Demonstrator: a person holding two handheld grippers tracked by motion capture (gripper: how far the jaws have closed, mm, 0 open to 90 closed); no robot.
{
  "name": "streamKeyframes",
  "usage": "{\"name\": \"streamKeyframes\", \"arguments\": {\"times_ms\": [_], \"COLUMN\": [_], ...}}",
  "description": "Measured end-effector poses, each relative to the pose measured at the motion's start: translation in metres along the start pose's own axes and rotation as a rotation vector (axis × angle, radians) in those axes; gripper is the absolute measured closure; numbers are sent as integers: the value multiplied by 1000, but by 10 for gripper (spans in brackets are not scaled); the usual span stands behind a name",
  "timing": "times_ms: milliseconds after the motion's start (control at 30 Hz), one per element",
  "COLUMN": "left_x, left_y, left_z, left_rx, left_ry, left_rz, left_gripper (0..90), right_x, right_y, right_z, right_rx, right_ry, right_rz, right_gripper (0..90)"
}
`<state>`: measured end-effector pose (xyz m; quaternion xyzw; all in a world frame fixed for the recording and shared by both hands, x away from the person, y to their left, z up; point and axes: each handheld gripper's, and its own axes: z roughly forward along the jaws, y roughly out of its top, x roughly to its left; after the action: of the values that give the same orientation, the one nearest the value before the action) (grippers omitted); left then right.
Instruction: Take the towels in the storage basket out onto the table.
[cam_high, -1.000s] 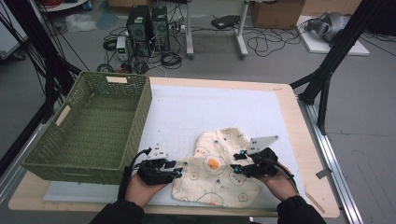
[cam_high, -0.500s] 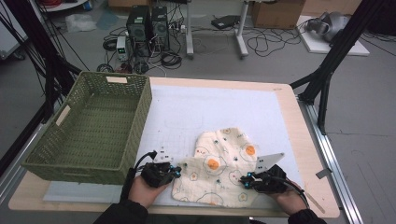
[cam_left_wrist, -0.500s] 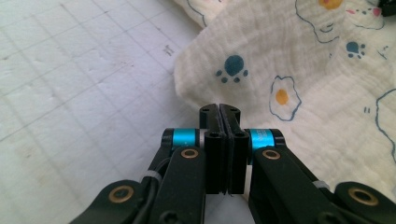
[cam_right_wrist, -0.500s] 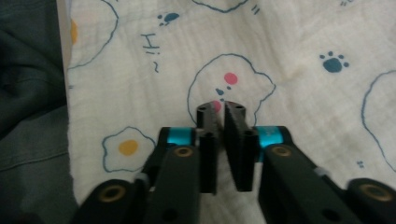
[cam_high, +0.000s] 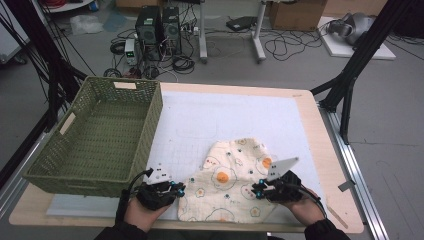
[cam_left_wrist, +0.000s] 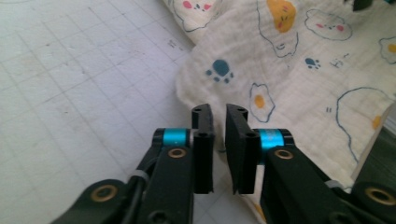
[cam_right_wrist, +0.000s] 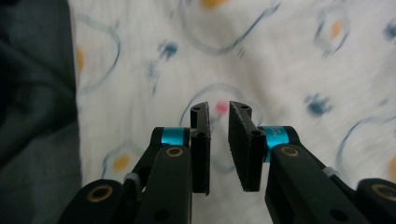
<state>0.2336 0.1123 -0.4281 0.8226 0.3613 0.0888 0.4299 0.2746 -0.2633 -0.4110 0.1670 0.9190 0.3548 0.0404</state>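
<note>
A cream cloth (cam_high: 225, 200) printed with eggs and paw marks lies rumpled on the white mat (cam_high: 225, 115) near the front edge. My left gripper (cam_high: 179, 189) sits low at the cloth's left edge. Its jaws have just been opening and stand a narrow gap apart (cam_left_wrist: 218, 112), with nothing between them; the cloth (cam_left_wrist: 289, 70) lies just beyond the tips. My right gripper (cam_high: 257, 191) rests over the cloth's near right part. Its jaws have also just been opening to a narrow gap (cam_right_wrist: 220, 108), with nothing between them and the cloth (cam_right_wrist: 187, 60) blurred beneath.
A green woven basket (cam_high: 150, 130) stands on the left of the table, close to my left hand. The wooden table edge (cam_high: 320, 125) runs along the right, with a metal rail beyond. Bare white mat lies behind the cloth.
My right gripper has drawn back toward the near right corner and the cloth now lies spread wider to the right. My left gripper has shifted slightly toward the near edge.
</note>
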Motion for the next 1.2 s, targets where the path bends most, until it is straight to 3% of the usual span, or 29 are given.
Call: {"name": "streamKeyframes", "arguments": {"times_ms": [167, 367, 500, 700, 767, 833, 933, 1100, 1200], "left_x": [2, 6, 7, 6, 6, 7, 6, 6, 6], "left_y": [0, -2, -2, -3, -3, -3, -3, -3, -2], "left_z": [1, 3, 5, 8, 8, 7, 7, 4, 4], "left_rx": [-20, -45, -46, -43, -46, -42, -52, -75, -85], "left_ry": [-8, -6, -2, -8, -9, -8, -10, -14, -18], "left_rz": [9, 2, 8, 9, 8, 12, 10, 0, -4], "left_gripper": [745, 709, 710, 710, 712, 714, 715, 714, 706], "right_x": [-22, -44, -52, -55, -56, -54, -52, -46, -42], "right_y": [47, 95, 106, 102, 100, 99, 100, 98, 88], "right_z": [12, 49, 77, 105, 104, 104, 98, 67, 54], "right_rx": [-40, -15, 46, 161, 142, 143, 146, 65, 66], "right_ry": [-36, -62, -62, -50, -29, -20, -38, -63, -77], "right_rz": [9, -8, -13, -21, -13, -14, -43, -51, -47], "right_gripper": [708, 620, 617, 734, 833, 879, 885, 884, 884]}}
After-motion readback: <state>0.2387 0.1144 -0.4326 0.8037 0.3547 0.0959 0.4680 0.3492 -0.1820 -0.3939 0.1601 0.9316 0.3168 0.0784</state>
